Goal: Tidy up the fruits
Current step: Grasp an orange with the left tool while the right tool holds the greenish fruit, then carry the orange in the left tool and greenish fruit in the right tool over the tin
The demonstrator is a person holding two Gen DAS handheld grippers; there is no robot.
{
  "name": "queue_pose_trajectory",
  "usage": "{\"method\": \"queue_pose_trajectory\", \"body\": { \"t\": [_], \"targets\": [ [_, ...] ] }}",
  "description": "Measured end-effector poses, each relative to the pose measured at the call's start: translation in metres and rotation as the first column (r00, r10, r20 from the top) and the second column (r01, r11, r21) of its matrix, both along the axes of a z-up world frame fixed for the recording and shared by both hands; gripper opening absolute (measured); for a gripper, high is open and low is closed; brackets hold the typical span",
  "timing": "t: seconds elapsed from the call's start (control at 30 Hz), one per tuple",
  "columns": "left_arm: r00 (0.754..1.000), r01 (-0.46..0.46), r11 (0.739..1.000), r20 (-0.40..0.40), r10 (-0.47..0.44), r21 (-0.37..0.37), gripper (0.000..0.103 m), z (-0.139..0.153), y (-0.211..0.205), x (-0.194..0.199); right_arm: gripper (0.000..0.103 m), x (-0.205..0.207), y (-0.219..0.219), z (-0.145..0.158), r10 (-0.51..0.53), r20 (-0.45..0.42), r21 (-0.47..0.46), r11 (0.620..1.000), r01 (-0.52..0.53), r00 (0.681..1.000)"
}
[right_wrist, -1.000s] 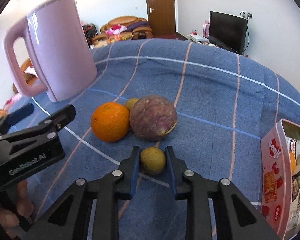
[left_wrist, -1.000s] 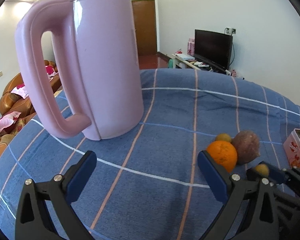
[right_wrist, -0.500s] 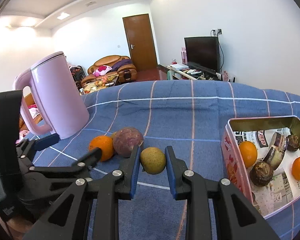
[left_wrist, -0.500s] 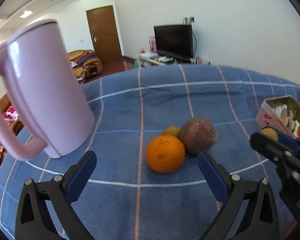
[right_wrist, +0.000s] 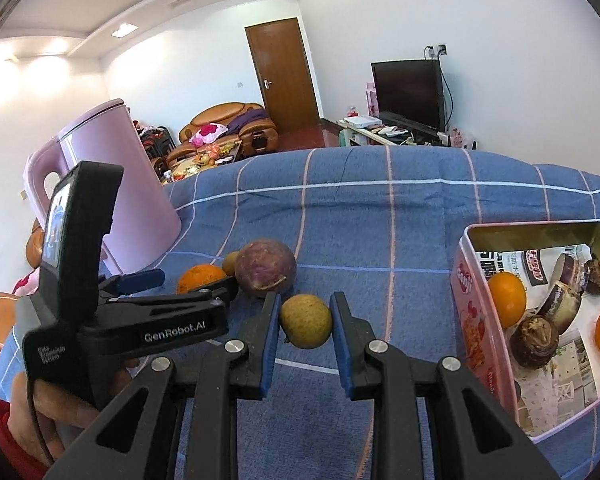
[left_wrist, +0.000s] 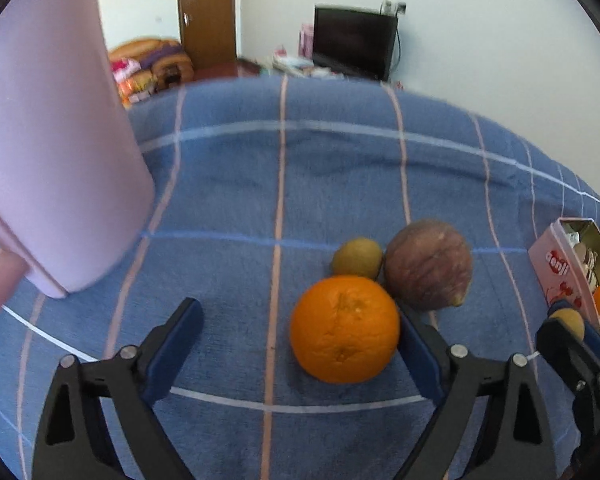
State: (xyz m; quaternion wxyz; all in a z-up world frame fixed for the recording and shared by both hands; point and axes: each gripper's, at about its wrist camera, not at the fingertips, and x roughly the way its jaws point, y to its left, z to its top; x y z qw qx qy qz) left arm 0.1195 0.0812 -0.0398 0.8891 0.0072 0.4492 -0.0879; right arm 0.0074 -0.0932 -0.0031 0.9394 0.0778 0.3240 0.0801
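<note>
My right gripper (right_wrist: 305,322) is shut on a small yellow-green fruit (right_wrist: 306,321) and holds it above the blue cloth, left of the pink tin (right_wrist: 466,304). The tin holds two oranges and several dark fruits. My left gripper (left_wrist: 298,338) is open, its jaws either side of an orange (left_wrist: 345,329) on the cloth, the right pad close to it. Behind the orange lie a purple-brown fruit (left_wrist: 428,263) and a small yellow-green fruit (left_wrist: 357,258). The right gripper (left_wrist: 568,326) with its fruit shows at the right in the left wrist view.
A tall pink kettle (left_wrist: 48,152) stands on the cloth at the left, close to my left gripper. The pink tin (left_wrist: 556,276) sits at the cloth's right edge. The blue checked cloth (right_wrist: 380,216) stretches away behind the fruits.
My left gripper has moved forward and down, so the orange now sits between its jaws. My right gripper has carried the small fruit a little nearer the tin.
</note>
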Motion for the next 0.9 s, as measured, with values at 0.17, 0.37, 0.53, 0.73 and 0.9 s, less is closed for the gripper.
{"method": "queue_pose_trajectory", "body": {
  "t": [0.17, 0.37, 0.53, 0.73, 0.9],
  "targets": [
    [0.999, 0.031, 0.999, 0.024, -0.030, -0.017, 0.070, 0.005, -0.003, 0.000, 0.027, 0.002, -0.001, 0.000, -0.006, -0.004, 0.004, 1.000, 0.006, 1.000],
    [0.998, -0.031, 0.998, 0.060, 0.035, -0.057, 0.048, 0.009, 0.009, -0.011, 0.027, -0.001, -0.002, 0.001, -0.017, 0.012, 0.010, 1.000, 0.017, 1.000],
    [0.961, -0.161, 0.986, 0.222, 0.164, -0.034, 0.048, 0.029, 0.021, -0.045, 0.027, -0.012, 0.000, 0.008, -0.023, 0.089, -0.002, 1.000, 0.023, 0.996],
    [0.916, -0.234, 0.972, 0.337, 0.215, 0.017, 0.048, 0.041, 0.014, -0.076, 0.027, -0.024, 0.007, 0.019, -0.032, 0.179, -0.061, 0.997, 0.044, 0.983],
    [0.900, -0.254, 0.967, 0.370, 0.229, 0.020, 0.048, 0.046, 0.013, -0.087, 0.027, -0.028, 0.007, 0.021, -0.040, 0.206, -0.078, 0.995, 0.057, 0.978]
  ]
}}
